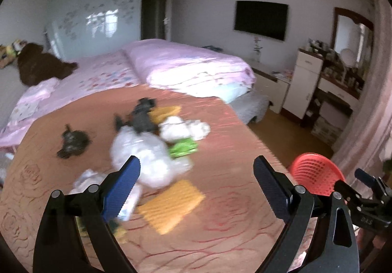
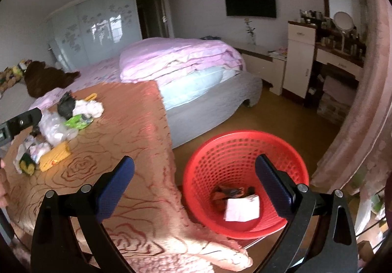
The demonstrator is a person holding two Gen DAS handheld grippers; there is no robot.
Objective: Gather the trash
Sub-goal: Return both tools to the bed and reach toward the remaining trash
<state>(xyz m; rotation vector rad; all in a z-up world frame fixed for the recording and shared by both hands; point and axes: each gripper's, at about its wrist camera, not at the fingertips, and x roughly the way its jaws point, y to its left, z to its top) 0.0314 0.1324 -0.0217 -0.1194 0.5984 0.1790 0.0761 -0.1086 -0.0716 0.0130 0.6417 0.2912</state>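
Beside rose-patterned blanket [image 2: 137,150], perforated red basket [image 2: 245,150]

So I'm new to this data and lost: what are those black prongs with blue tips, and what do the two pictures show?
They are two hand-held grippers, each with a camera looking along its fingers. The left gripper hangs open and empty over litter on a brown blanket: a clear plastic bag, white tissue, a green wrapper, a yellow packet. The right gripper, also open and empty, looks down at a red basket on the floor, holding some paper.
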